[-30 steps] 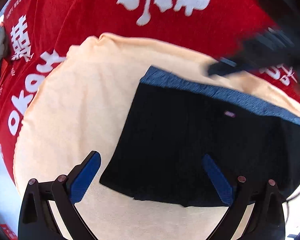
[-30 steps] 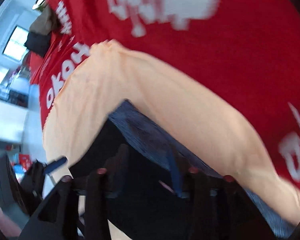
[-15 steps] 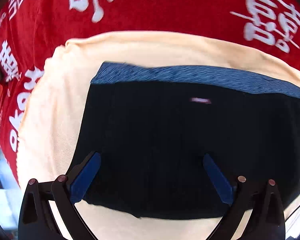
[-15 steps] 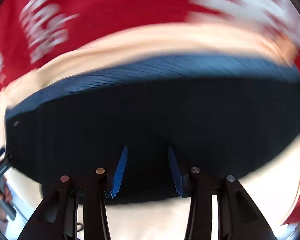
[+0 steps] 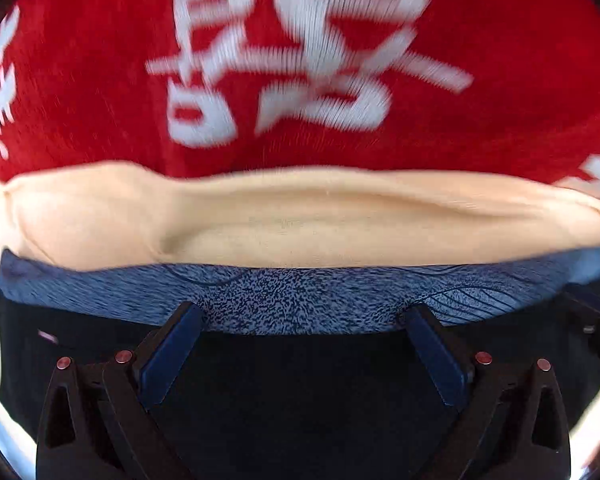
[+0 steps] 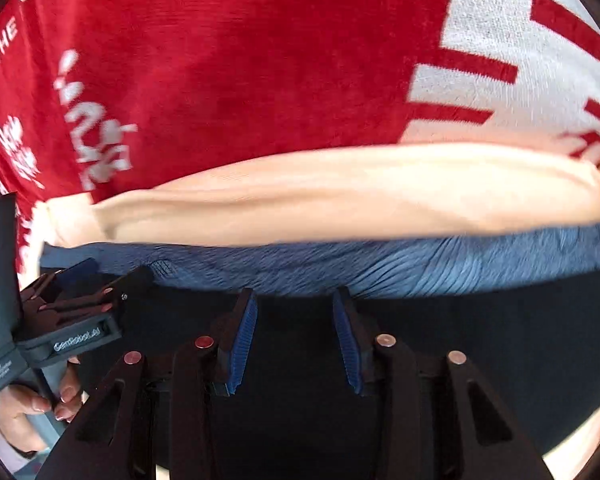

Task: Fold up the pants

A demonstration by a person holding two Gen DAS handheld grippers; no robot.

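The black pants (image 5: 300, 380) with a blue-grey waistband (image 5: 300, 300) lie flat on a peach cloth (image 5: 300, 220). My left gripper (image 5: 302, 316) is open, its fingertips at the near edge of the waistband, over the black fabric. In the right wrist view the pants (image 6: 480, 340) and their waistband (image 6: 420, 264) fill the lower half. My right gripper (image 6: 294, 296) is open with a narrower gap, tips just short of the waistband. The left gripper (image 6: 100, 284) shows at the left of this view, on the waistband's left end, held by a hand (image 6: 36, 408).
A red cloth with white characters (image 5: 300, 60) covers the surface beyond the peach cloth, also in the right wrist view (image 6: 240, 80). The peach cloth (image 6: 340, 196) bulges in a long fold just past the waistband.
Both grippers have moved forward over the black pants, from near their lower edge up to the waistband. Both stay open.
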